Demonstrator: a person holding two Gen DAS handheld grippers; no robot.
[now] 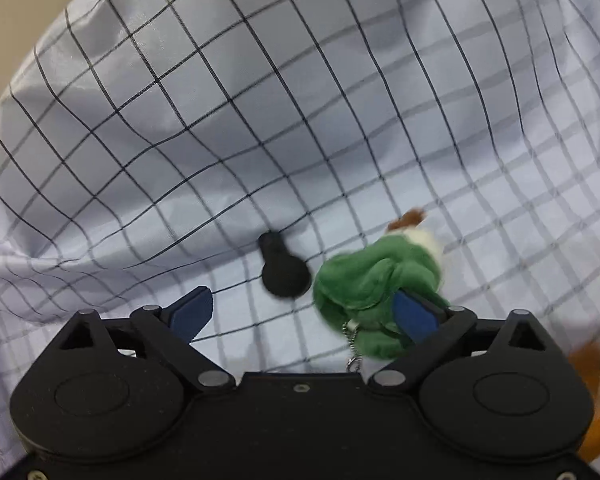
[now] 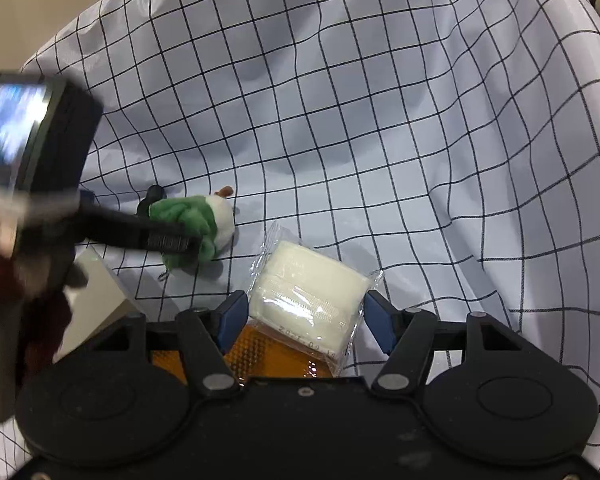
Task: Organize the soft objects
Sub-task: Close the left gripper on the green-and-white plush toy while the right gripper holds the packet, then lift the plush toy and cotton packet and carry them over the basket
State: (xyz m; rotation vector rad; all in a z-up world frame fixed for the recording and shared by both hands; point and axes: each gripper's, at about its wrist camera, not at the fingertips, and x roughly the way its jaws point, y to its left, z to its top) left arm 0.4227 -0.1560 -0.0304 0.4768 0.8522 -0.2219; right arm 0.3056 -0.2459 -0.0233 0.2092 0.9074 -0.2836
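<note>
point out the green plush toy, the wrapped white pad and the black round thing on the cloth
green plush toy (image 1: 364, 280), left wrist view, on its green body
wrapped white pad (image 2: 312, 284), right wrist view, on its white middle
black round thing (image 1: 286, 276), left wrist view, on its round part

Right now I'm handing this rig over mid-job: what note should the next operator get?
Left tongs: open, at the green plush toy; one finger is against it, nothing is gripped.
Right tongs: shut on the wrapped white pad, held over an orange item.
A small black disc lies beside the toy on the checked cloth.
Done: pad picked up.
Left: grasp the toy and place both.
</note>
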